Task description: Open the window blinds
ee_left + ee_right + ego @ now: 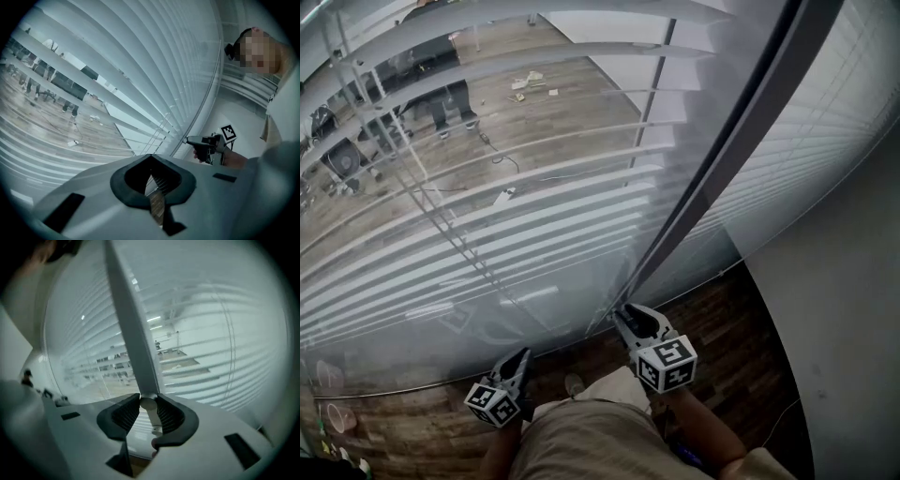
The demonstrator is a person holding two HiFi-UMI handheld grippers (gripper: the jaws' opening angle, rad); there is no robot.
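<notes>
1. beige clothing of the person (pixel 591 436) fills the bottom of the head view, standing close to the window so both tools reach it.
2. grey plastic left gripper (pixel 523 354) with its marker cube hangs low and apart from the blinds. its jaws are together with nothing between them, so it looks to be simply waiting.
3. grey plastic right gripper (pixel 628 314) points at the glass. its ribbed jaws are narrowed onto the rounded lower end of the long slim grey tilt wand (pixel 722 159), one pad on each side. gripping at the tip probably makes it easy to twist the rod about its own length.
4. dark wood-pattern floor (pixel 741 337) runs under both tools to the foot of the window.
5. white horizontal-slat window blinds (pixel 534 216) hang behind the wand. left of it the slats are tilted enough to show a room beyond; right of it they look shut, so opening seems partly done.
</notes>
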